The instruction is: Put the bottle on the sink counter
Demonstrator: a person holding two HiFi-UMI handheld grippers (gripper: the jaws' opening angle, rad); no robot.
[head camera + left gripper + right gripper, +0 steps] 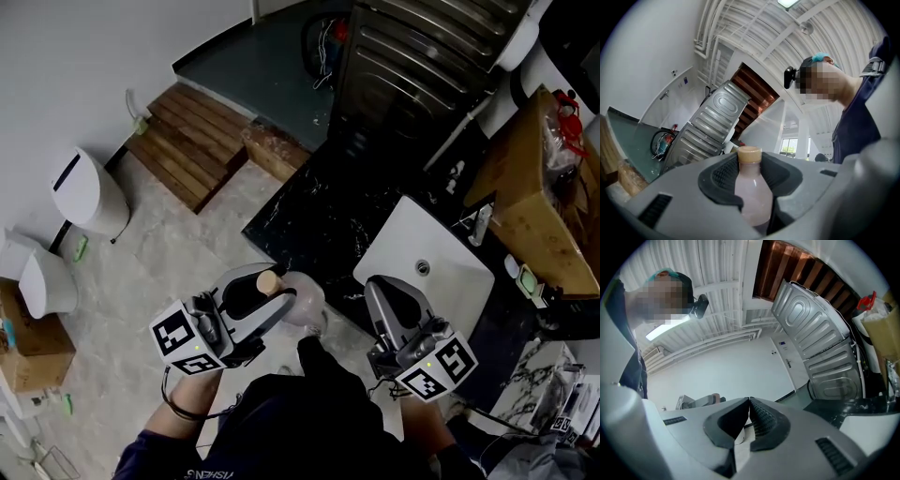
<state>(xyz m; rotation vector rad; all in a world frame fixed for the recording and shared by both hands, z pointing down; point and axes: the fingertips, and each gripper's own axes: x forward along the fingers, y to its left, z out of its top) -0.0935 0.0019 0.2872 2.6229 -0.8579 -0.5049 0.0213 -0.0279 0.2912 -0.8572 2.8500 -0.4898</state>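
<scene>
Gripping the bottle (305,298) in the left gripper (267,298), the person stands at the near edge of the sink counter (314,220), both tools held out in front. Look along the left gripper view: the jaws stand fairly wide and the dark ribbed pads press on either side of the bottle (752,192), its tan cap poking up right at the tips of the left gripper (750,161). The liquid inside is a pale, milky pink. From above, the bottle hangs in the air over the pale tiled floor (178,272), just short of the counter's front corner, not resting on anything.

Over on the other side, the right gripper (380,286) hovers near the front edge of the white basin (441,281) set into that black marbled top. Its own view settles it: the right gripper (749,401) has its jaws brought together, tips touching, with nothing between them.

Round about, a ribbed grey metal appliance (422,66) stands behind the counter, and it shows again as a tall grey panel in both gripper views. A slatted wooden platform (192,141) lies on the floor by the wall, a white lidded bin (89,192) stands to the left of it, and a wooden box (544,206) sits at the counter's right end.
</scene>
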